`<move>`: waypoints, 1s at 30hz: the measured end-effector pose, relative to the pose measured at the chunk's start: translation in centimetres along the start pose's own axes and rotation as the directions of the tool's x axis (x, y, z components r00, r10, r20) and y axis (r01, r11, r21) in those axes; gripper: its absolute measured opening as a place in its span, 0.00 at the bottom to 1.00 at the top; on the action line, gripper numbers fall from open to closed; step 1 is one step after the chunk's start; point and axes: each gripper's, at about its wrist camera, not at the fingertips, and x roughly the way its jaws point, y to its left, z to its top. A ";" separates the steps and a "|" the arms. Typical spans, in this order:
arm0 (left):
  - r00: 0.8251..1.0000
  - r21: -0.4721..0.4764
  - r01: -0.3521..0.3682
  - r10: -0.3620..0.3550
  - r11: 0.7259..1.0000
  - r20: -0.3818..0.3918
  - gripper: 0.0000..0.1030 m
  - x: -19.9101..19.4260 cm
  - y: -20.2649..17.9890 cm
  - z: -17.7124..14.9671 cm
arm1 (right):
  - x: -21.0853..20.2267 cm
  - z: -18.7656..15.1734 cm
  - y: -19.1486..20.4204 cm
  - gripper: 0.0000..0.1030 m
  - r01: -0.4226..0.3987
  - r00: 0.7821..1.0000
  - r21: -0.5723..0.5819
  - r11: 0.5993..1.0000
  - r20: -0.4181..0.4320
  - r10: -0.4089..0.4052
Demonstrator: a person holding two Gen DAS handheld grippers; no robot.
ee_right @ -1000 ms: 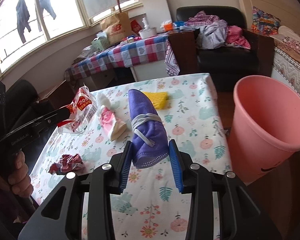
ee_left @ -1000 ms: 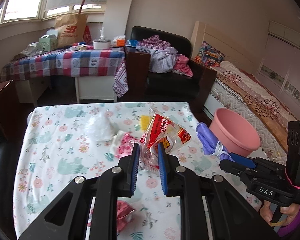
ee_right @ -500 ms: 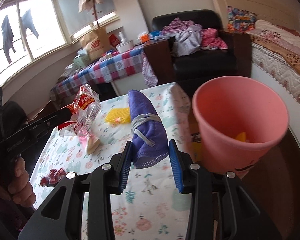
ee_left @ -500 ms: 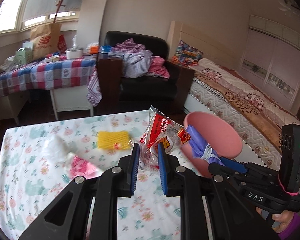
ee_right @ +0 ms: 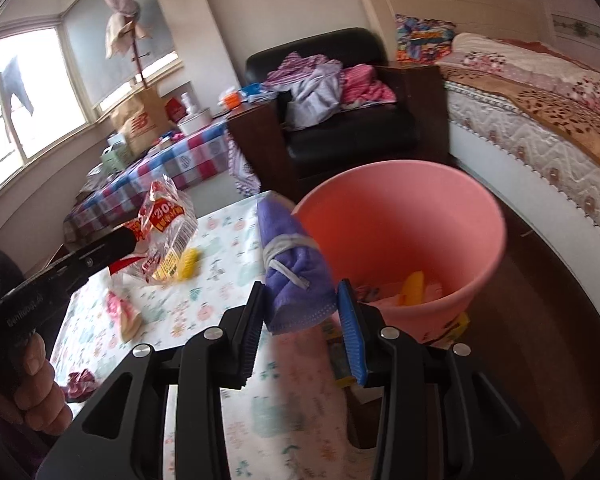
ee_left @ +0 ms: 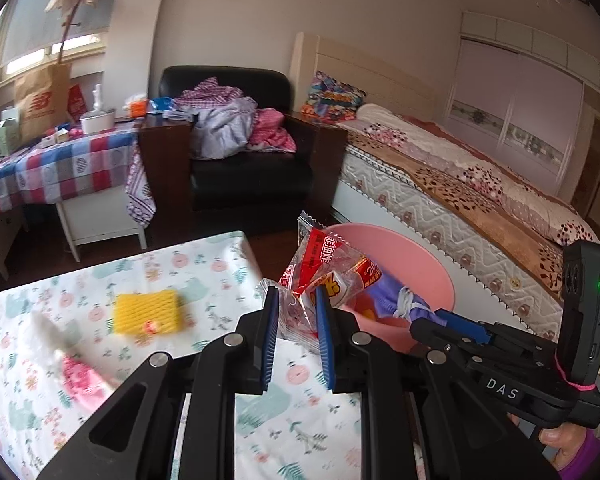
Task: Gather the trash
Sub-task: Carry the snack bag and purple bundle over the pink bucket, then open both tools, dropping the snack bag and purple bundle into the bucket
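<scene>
My left gripper (ee_left: 297,312) is shut on a clear red-printed snack wrapper (ee_left: 324,268) and holds it at the near rim of the pink bucket (ee_left: 428,264). My right gripper (ee_right: 302,312) is shut on a purple face mask (ee_right: 292,272) beside the pink bucket (ee_right: 440,240), at its left rim. The wrapper also shows in the right wrist view (ee_right: 166,224), and the mask in the left wrist view (ee_left: 396,300). A yellow piece (ee_right: 414,286) lies inside the bucket.
On the floral tablecloth (ee_left: 204,280) lie a yellow foam net (ee_left: 146,312), a pink and white wrapper (ee_left: 80,376) and a dark red crumpled scrap (ee_right: 78,384). A bed (ee_left: 460,184), a black armchair (ee_left: 240,152) and a checked table (ee_left: 60,164) stand behind.
Both grippers have moved right, off the table towards the pink bucket, still holding the wrapper and the mask. The bucket now looms close in both views.
</scene>
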 end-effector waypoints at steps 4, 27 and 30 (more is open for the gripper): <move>0.999 0.004 0.026 -0.026 1.000 -0.024 0.17 2.0 -1.1 0.2 | 0.1 0.4 -1.7 0.36 0.034 0.999 0.034 0.999 0.011 -0.035; 0.988 0.012 0.108 -0.106 0.994 -0.113 0.18 10.1 -4.2 0.9 | 3.3 1.3 -4.1 0.36 0.134 0.991 0.043 0.990 -0.005 -0.134; 0.984 0.001 0.116 -0.115 0.993 -0.133 0.19 11.1 -4.6 0.7 | 3.1 1.1 -4.6 0.36 0.145 0.989 0.054 0.988 -0.010 -0.145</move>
